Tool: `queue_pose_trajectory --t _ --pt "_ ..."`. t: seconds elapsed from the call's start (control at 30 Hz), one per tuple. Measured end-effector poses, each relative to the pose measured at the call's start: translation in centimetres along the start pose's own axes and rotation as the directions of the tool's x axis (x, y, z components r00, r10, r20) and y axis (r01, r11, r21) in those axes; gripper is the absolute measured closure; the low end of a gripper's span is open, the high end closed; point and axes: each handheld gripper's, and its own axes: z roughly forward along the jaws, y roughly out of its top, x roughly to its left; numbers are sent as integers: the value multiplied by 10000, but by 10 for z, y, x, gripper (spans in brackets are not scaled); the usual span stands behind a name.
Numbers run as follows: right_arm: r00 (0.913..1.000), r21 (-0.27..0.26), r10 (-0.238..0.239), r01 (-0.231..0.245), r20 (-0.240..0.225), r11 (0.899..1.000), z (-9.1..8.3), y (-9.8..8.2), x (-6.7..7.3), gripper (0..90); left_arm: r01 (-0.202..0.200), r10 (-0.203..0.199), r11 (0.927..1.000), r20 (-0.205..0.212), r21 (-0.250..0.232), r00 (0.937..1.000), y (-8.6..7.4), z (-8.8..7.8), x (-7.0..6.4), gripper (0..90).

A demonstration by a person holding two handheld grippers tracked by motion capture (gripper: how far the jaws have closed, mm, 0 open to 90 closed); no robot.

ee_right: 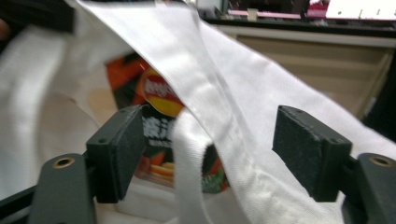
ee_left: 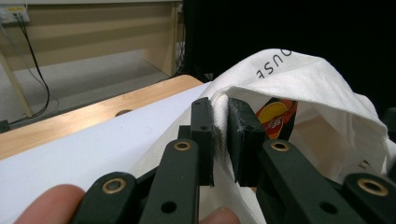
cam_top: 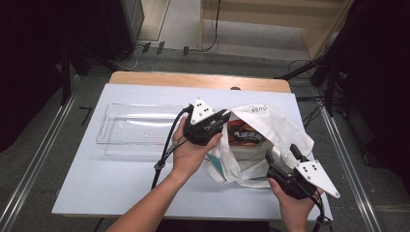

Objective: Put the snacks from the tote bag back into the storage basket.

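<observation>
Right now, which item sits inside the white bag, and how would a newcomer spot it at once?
On the white table, right of the clear plastic tray, lies a white cloth bag whose rim the left tongs pinch. Inside its mouth sits a snack packet: dark with red and orange print, the sole colourful thing among white cloth.

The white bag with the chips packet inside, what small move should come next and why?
Probably bring the right gripper away from the white bag. Its jaws stand open around a bag strap without pressing it, the chips packet already sits inside, and the left gripper is clamped on the bag's edge, holding it open.
</observation>
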Motion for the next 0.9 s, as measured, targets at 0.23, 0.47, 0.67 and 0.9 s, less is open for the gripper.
queue_pose_trajectory --t 0.23,0.47,0.67,0.9 --pt "9928 389 -541 502 1071 9980 13 -8 0 680 -149 149 9999 159 25 9998 -2 -3 -2 802" --pt "9993 24 157 -158 327 9999 10 1 -15 873 -64 68 10000 548 -59 9985 -10 -8 -3 670" --pt "9993 -293 365 -367 -61 9989 9 11 -22 874 -285 280 9994 257 198 9993 -22 -11 -9 463" --pt "9979 -561 560 -579 -334 9967 7 17 -25 872 -814 837 9951 -402 566 9957 -30 -19 -16 419"
